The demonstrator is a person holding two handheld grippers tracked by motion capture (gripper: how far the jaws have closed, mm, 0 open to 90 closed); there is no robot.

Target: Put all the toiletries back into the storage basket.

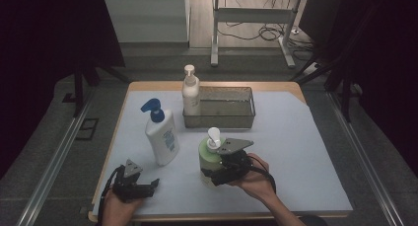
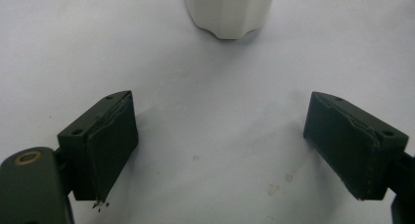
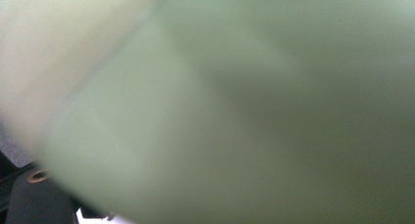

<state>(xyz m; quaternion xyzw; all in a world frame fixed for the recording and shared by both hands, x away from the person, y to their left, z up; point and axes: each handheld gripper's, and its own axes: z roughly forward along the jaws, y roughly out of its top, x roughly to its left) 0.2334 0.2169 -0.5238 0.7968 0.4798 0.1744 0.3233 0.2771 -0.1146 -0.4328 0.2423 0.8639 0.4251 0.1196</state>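
Near the front edge of the table [image 1: 296, 95], the right gripper [image 1: 213, 175] is set against the green bottle [image 1: 209, 159], which stands upright on the white sheet [image 1: 296, 152], slightly right of the table's middle. Its jaws sit on either side of the bottle's lower body, but the high view is too small to show whether the pads press on it. The right gripper view sits so close that the bottle [image 3: 244, 111] is a pale green blur, so I cannot tell whether the grip is closed. The bottle's white pump [image 1: 213, 136] points up, just left of the gripper's grey plate [image 1: 236, 145].

At the near left corner, the left gripper [image 1: 148, 186] rests low on the sheet with its jaws wide apart and nothing between them; in its own view the white base of a bottle [image 2: 229, 13] stands beyond the gap.

That blue-pump bottle [image 1: 161, 136] stands upright, just left of the green one. Farther back a metal tray [image 1: 219, 120] lies on the sheet, with a cream bottle [image 1: 191, 95] upright at its left end.
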